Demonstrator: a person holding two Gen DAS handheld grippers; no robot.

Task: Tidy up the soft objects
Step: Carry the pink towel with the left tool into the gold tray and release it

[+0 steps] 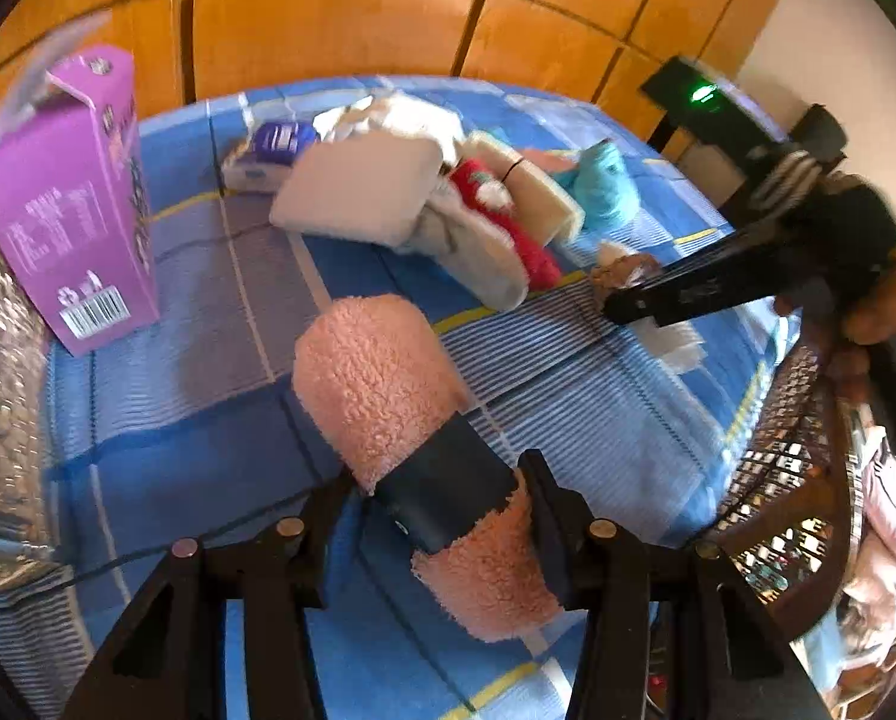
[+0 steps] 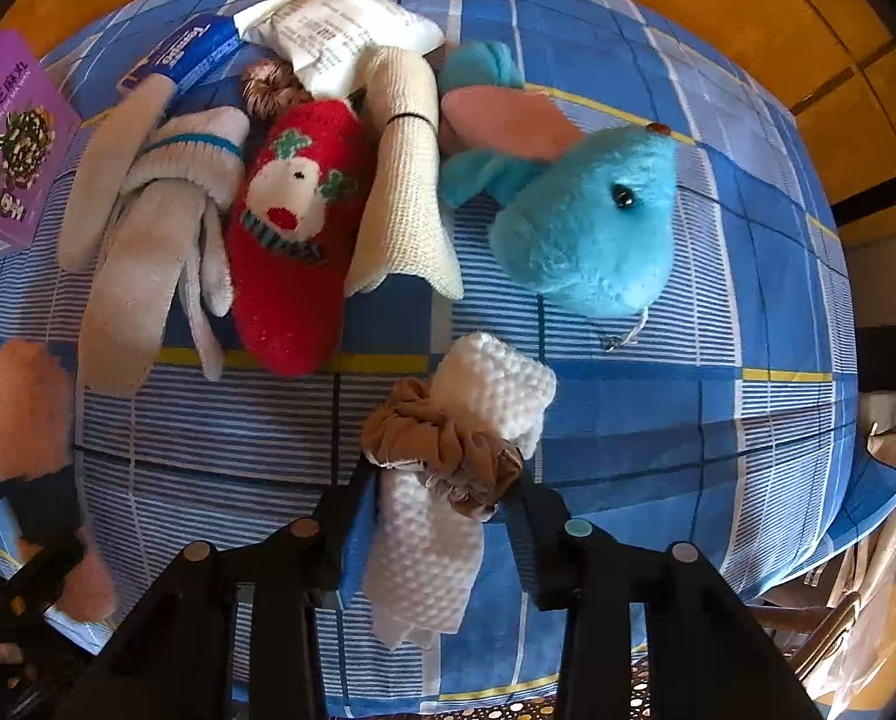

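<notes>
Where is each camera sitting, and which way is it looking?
Left wrist: rides the left gripper, slanting down over the bed; its fingers hold a pink roll; the right gripper and a hand show.
Right wrist: rides the right gripper, looking straight down on the bed; a white cloth with a scrunchie lies between its fingers.
Both see the red sock, blue plush and purple box.
</notes>
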